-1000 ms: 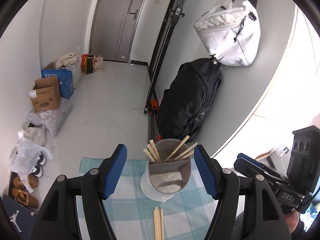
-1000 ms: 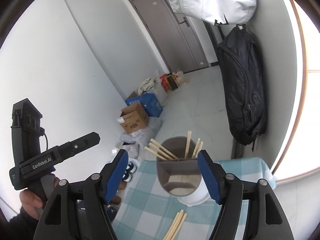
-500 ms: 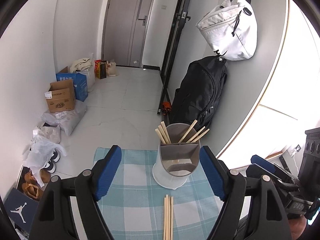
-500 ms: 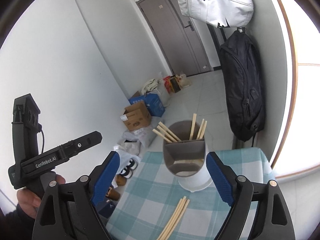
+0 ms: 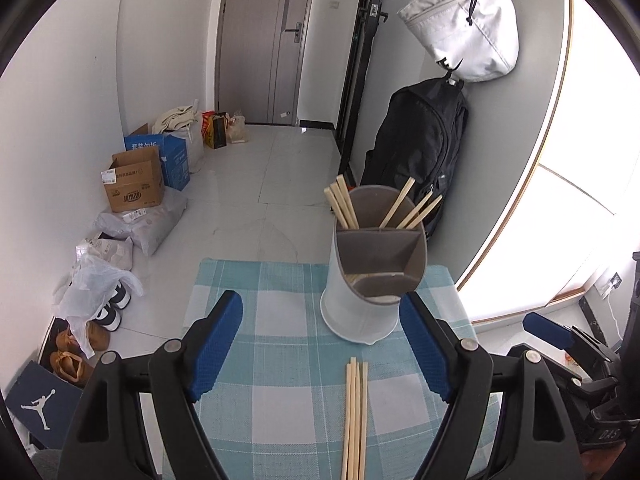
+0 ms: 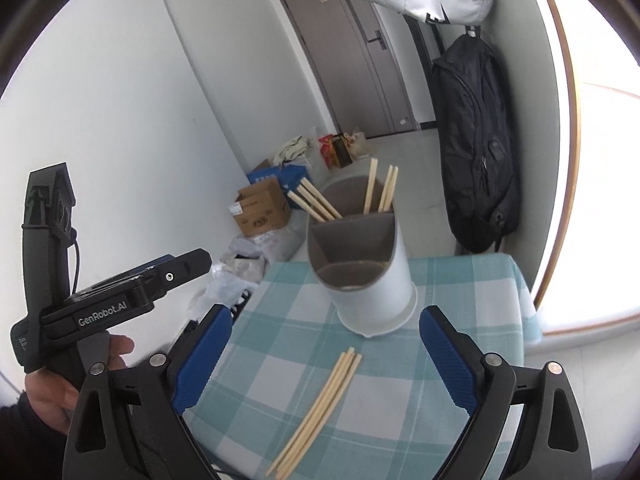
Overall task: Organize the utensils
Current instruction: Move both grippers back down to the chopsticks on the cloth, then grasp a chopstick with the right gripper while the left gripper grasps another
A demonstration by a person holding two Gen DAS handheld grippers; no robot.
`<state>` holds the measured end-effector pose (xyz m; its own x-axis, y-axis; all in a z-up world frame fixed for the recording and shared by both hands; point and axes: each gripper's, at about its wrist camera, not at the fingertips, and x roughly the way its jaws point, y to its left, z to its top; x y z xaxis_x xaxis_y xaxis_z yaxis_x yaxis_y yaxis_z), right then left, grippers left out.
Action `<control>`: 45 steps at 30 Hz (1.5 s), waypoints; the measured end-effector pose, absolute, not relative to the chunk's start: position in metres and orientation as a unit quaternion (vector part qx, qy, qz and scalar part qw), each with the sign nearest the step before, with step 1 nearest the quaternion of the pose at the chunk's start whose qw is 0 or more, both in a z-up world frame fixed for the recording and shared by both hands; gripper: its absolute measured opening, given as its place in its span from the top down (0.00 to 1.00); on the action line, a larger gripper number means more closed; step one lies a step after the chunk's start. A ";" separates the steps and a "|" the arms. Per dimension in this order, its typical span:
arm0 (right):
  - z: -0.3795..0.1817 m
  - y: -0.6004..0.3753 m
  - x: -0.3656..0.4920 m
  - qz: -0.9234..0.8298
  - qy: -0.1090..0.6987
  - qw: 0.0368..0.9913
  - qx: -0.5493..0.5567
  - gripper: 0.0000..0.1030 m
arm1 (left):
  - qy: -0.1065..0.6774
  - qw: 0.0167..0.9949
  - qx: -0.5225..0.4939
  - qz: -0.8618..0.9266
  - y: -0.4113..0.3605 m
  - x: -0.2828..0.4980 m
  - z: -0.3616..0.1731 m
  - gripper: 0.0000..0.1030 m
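From the left wrist camera, the left gripper (image 5: 320,348) hangs over the near part of the checked cloth (image 5: 256,320) with its jaws spread wide and nothing between the blue pads. The loose chopsticks (image 5: 354,412) lie bunched on the cloth, running toward the camera, just right of the gap's centre. Just beyond their far tips stands the utensil holder (image 5: 368,280), a white cup with a grey divided insert; more chopsticks (image 5: 344,204) lean out of its far compartments. The risk here is the bundle itself (thin, round, lying flat): a pinch that lands off-centre would likely catch one or two and roll the rest aside.

From the right wrist camera, the right gripper (image 6: 324,352) is likewise empty, its jaws opening wider at this moment. The same loose chopsticks (image 6: 320,404) lie slanted beneath it, far tips near the holder (image 6: 360,276), near ends toward the table edge. A careless nudge could push them off that near edge. The holder looks tall and light; brushing it, or the sticks leaning from it, may tip it over. The other gripper (image 6: 120,300), held in the person's hand (image 6: 60,384), is close on the left, so both reaching for the one bundle could collide.
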<state>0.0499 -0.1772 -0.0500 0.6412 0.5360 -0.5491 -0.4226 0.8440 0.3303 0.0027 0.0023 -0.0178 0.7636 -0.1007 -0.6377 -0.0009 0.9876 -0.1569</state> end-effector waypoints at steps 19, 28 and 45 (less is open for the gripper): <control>-0.128 -0.159 0.074 0.247 0.445 0.858 0.075 0.23 | 0.406 0.908 -0.105 -0.009 0.026 0.017 -0.081 0.25; -0.151 -0.136 0.088 0.248 0.501 0.829 0.032 0.35 | 0.417 0.901 -0.122 -0.002 0.042 0.026 -0.083 0.25; -0.189 -0.092 0.138 0.180 0.574 0.798 -0.029 0.73 | 0.432 0.891 -0.141 0.017 0.074 0.031 -0.091 0.25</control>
<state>0.1377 -0.0918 -0.1892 0.2763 0.2545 -0.9268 -0.3213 0.9333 0.1604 0.0307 0.0737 -0.0912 0.6259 -0.0918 -0.7745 -0.1515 0.9598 -0.2362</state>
